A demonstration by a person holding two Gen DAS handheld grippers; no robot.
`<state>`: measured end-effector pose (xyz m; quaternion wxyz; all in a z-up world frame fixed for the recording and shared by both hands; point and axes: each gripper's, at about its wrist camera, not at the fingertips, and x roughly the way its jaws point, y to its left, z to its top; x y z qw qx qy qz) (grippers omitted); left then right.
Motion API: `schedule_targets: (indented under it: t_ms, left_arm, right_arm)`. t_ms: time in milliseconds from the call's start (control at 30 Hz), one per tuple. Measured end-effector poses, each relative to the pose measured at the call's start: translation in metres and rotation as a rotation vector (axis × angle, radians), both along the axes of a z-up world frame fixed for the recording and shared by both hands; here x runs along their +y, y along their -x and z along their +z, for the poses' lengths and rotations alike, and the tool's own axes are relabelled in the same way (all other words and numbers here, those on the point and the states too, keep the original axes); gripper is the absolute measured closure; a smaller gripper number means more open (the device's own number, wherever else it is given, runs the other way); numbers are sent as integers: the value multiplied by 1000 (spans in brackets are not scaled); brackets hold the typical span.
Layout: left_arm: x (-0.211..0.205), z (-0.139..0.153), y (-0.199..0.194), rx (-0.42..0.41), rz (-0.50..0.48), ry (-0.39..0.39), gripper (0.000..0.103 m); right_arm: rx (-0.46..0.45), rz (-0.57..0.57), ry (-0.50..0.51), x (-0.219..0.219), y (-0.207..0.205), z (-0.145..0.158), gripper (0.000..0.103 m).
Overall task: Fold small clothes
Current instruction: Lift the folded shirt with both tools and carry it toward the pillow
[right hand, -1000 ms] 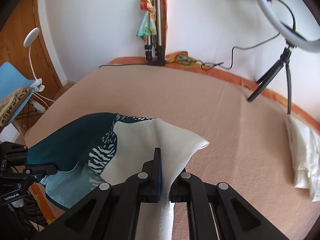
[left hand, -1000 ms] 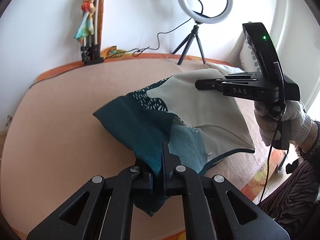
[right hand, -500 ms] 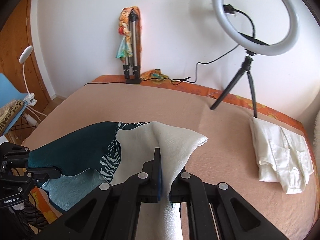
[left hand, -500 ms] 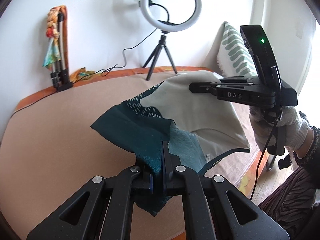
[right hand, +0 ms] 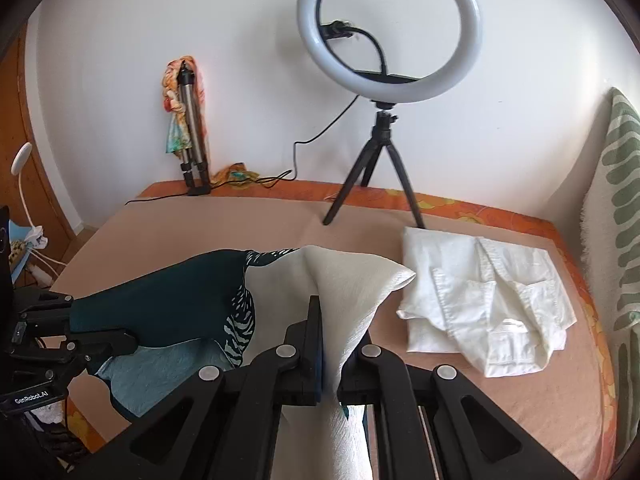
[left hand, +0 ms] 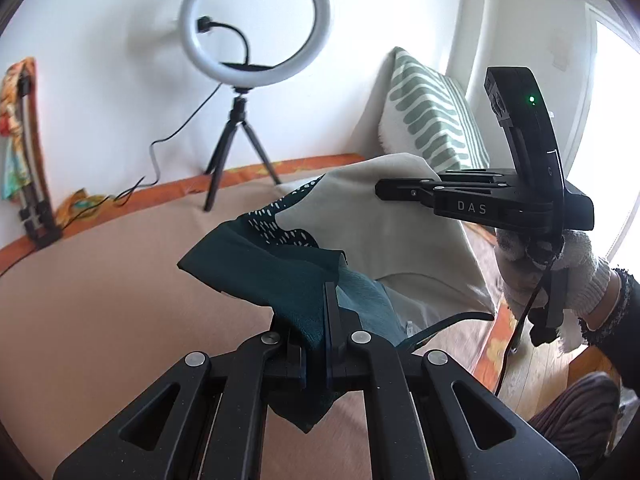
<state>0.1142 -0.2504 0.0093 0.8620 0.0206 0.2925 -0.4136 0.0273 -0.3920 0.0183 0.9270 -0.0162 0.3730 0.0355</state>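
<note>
**Garment held aloft by both grippers**

Left wrist view: the left gripper [left hand: 320, 332] is clamped on the teal garment [left hand: 280, 272] at 6 o'clock; the right gripper [left hand: 404, 192], at 3 o'clock, pinches its cream end above the bed [left hand: 100, 280].

Right wrist view: the right gripper's jaws clamp cream cloth at 6 o'clock. The folded white shirt [right hand: 480, 300] lies at 3 o'clock. Risk: sagging fabric could bunch when laid down, or snag that shirt.

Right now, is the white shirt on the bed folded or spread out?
Folded. The white shirt lies in a compact stack on the bed, collar and layers doubled over, beside the ring light's tripod; neither gripper touches it.
</note>
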Motion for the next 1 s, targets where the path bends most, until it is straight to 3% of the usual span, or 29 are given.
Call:
schedule_targets:
  t_ms: [367, 633, 833, 1000]
  left_arm:
    - [-94, 19, -33, -71, -61, 50, 99]
    - [-155, 22, -58, -113, -80, 56, 99]
    - [-185, 15, -75, -119, -80, 52, 99]
    - [-204, 1, -79, -128, -98, 27, 99]
  right_arm:
    - [-52, -124, 90, -100, -16, 33, 102]
    - [-79, -143, 169, -161, -53, 44, 102]
    - [-72, -134, 206, -196, -86, 33, 102]
    - [-63, -131, 171, -221, -109, 15, 102]
